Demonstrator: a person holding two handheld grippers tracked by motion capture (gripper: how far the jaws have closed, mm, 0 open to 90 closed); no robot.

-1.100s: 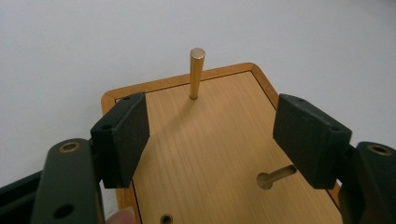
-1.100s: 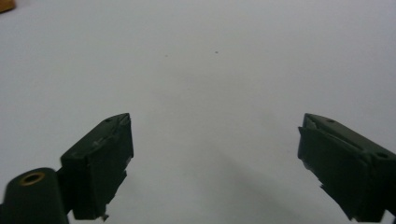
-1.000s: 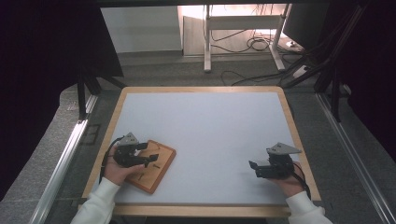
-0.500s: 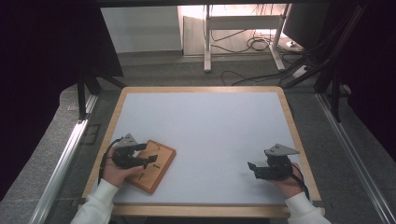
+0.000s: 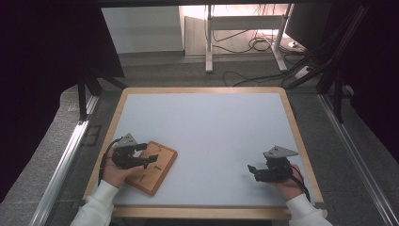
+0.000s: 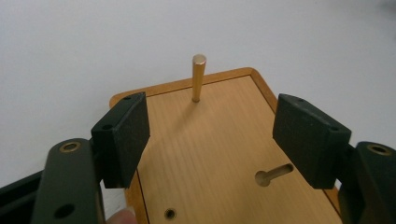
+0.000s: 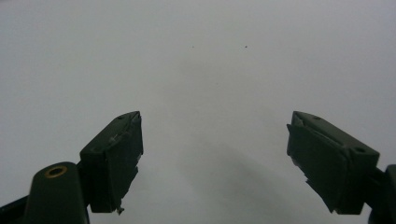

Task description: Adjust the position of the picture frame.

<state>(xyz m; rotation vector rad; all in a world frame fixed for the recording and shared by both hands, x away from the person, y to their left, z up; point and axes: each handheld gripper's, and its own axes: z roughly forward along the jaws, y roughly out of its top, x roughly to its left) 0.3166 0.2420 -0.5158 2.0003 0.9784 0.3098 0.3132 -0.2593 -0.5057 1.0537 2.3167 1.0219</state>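
Observation:
A small wooden board (image 5: 157, 170) lies on the white table near its front left corner. Close up, the board (image 6: 219, 154) carries an upright brass peg (image 6: 198, 77) near its far edge, a keyhole slot (image 6: 274, 173) and a small round hole (image 6: 170, 213). My left gripper (image 5: 150, 160) hovers over the board's left part, open, with nothing between its jaws; from its own camera the left gripper (image 6: 212, 135) frames the board's middle. My right gripper (image 5: 253, 170) is open over bare table at the front right, and its own view of the right gripper (image 7: 215, 154) has nothing between the jaws.
The table (image 5: 202, 90) has a raised wooden rim around a white top. Metal rails (image 5: 66, 160) run along both sides beyond it. Desk legs and cables (image 5: 254, 44) sit on the floor behind the far edge.
My left gripper has drawn back slightly to the left over the board. My right gripper has shifted a little toward the near edge. The board has not moved.

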